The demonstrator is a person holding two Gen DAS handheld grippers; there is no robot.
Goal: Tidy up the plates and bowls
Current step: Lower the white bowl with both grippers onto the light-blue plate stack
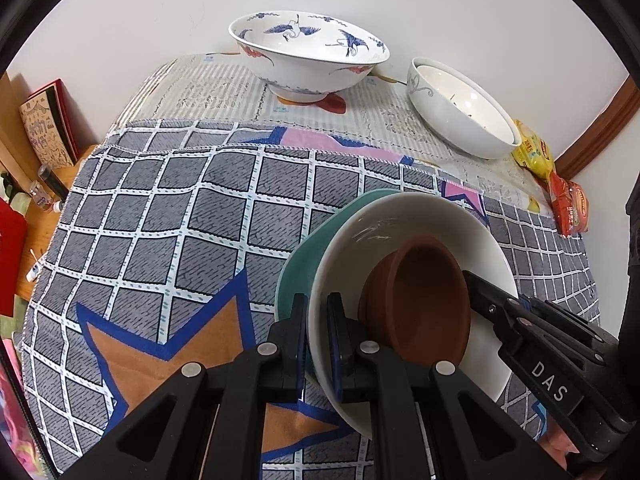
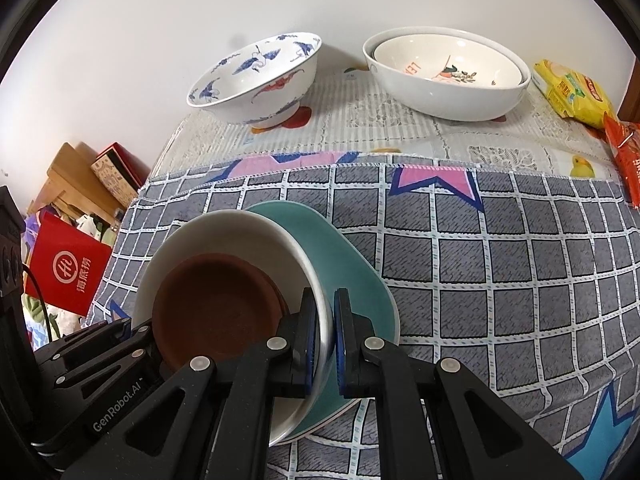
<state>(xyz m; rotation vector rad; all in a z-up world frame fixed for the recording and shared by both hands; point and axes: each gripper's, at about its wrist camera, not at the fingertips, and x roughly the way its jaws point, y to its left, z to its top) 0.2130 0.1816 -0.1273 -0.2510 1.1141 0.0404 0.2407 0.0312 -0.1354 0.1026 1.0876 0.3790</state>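
Note:
A stack sits on the checked cloth: a teal plate (image 1: 304,256) under a white bowl (image 1: 400,216) with a small brown dish (image 1: 424,296) inside. My left gripper (image 1: 318,340) is shut on the white bowl's rim on its left side. My right gripper (image 2: 326,340) is shut on the white bowl's rim (image 2: 320,280) on its right side, with the teal plate (image 2: 352,264) outside its right finger; the brown dish (image 2: 216,308) lies inside. At the back stand a crane-patterned bowl (image 1: 308,56) (image 2: 256,76) and a white bowl nest (image 1: 464,108) (image 2: 444,72).
Yellow and red snack packets (image 2: 576,92) lie at the back right by the table edge. A wooden shelf with a box (image 1: 48,128) and a red bag (image 2: 68,276) stand left of the table. The checked cloth (image 2: 500,264) spreads to the right.

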